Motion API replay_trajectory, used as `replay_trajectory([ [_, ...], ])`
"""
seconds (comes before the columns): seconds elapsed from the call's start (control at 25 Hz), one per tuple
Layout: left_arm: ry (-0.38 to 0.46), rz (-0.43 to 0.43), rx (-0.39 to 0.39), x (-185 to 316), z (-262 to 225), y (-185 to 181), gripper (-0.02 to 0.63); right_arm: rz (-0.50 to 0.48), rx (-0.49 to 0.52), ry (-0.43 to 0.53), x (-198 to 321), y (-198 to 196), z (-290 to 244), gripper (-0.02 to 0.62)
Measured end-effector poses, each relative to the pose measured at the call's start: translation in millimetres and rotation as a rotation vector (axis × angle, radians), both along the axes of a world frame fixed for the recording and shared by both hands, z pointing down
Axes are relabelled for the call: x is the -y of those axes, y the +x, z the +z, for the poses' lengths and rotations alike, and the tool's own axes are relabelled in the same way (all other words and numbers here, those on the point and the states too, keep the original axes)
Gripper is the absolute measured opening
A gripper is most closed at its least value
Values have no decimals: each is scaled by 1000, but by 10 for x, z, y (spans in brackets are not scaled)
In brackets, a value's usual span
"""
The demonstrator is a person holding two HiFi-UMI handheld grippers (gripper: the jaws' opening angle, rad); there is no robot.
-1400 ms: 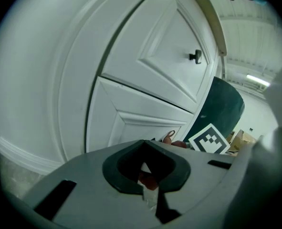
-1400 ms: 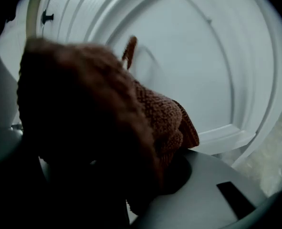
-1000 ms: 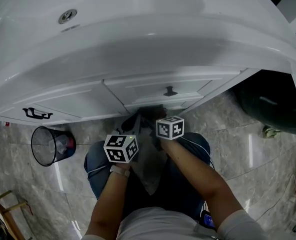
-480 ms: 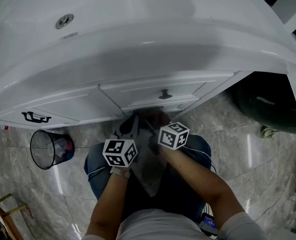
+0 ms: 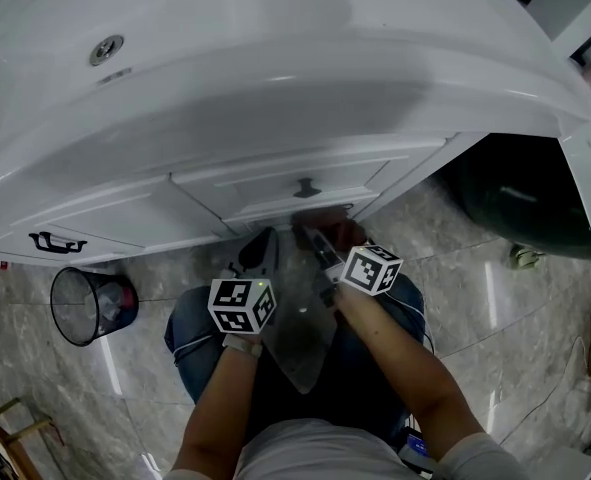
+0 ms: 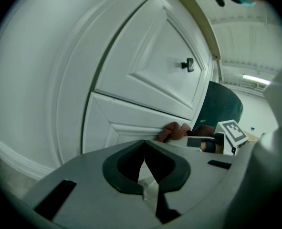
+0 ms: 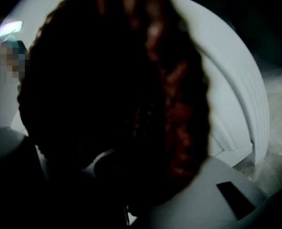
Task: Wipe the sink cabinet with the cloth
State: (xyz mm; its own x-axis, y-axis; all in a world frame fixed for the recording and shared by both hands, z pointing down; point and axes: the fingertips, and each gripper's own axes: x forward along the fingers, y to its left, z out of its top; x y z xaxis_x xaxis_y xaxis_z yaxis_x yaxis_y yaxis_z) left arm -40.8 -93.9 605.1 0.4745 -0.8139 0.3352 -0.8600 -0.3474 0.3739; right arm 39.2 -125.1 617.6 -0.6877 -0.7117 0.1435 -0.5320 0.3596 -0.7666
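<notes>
The white sink cabinet [image 5: 275, 183] stands under the basin, with a small dark knob [image 5: 303, 187] on its drawer. My right gripper [image 5: 318, 243] is shut on a dark reddish cloth [image 5: 337, 230] and presses it against the cabinet's lower panel. In the right gripper view the cloth [image 7: 169, 104] fills most of the picture and hides the fingertips. My left gripper [image 5: 258, 251] hovers just left of it, shut with nothing between its jaws. The left gripper view shows those jaws [image 6: 144, 149] closed tip to tip, with the cloth [image 6: 175, 130] on the panel edge beyond.
A wire wastebasket [image 5: 90, 303] stands on the marble floor at the left. A dark round bin [image 5: 520, 203] sits to the cabinet's right. A black handle [image 5: 55, 241] is on the left door. The person's knees are just below the grippers.
The right gripper has slid right along the cabinet's lower panel with the cloth. The left gripper has stayed nearly where it was.
</notes>
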Motion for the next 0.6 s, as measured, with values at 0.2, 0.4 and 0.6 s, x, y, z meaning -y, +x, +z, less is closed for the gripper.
replay_trajectory([
  [0.2, -28, -35, -7, 24, 50, 27, 11, 146, -78, -113, 92, 523, 276, 75],
  [0.4, -33, -81, -4, 29, 30, -50, 11, 156, -214, -198, 109, 610, 604, 75],
  [0.6, -13, -168, -27, 22, -67, -320, 11, 155, -256, -344, 84, 574, 1025, 75],
])
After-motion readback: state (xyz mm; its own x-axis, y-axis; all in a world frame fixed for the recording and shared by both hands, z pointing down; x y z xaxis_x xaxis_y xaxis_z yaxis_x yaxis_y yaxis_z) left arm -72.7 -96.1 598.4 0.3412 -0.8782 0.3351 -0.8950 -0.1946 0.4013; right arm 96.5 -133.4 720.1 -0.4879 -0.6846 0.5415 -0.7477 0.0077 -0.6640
